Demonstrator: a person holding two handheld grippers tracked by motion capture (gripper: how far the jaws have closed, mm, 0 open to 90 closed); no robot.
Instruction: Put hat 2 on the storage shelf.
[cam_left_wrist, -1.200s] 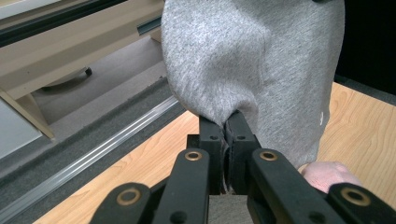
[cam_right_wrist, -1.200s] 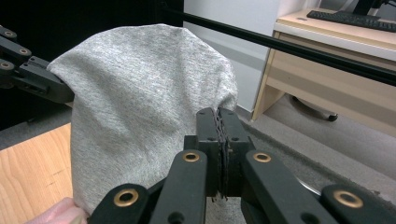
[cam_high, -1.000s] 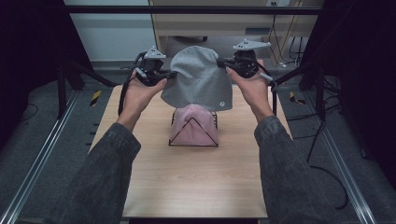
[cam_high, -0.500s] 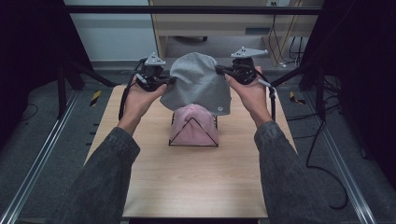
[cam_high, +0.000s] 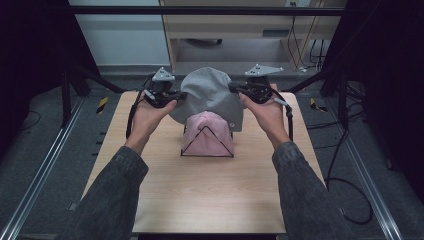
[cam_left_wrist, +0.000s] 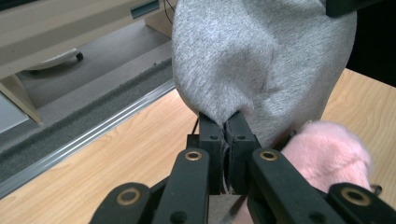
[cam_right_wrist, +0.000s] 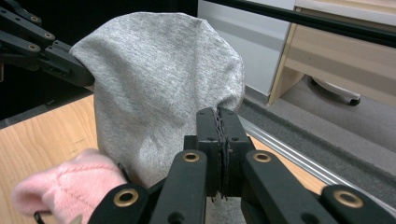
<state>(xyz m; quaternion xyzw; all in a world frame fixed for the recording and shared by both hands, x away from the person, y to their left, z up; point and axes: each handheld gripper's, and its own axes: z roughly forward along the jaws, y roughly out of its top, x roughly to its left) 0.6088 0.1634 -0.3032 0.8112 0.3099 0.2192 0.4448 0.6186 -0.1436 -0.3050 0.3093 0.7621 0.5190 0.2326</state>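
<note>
High view: left gripper and right gripper are clenching the grey hat, lowering it onto the pink hat, likely needing centring next.

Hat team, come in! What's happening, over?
Left gripper and right gripper shut on grey hat. Hat held above pink hat on wire stand. Nothing blocking.

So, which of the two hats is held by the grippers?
The grey hat: the left gripper and right gripper pinch its edges and hold it up. The pink hat sits on a wire stand below.
</note>
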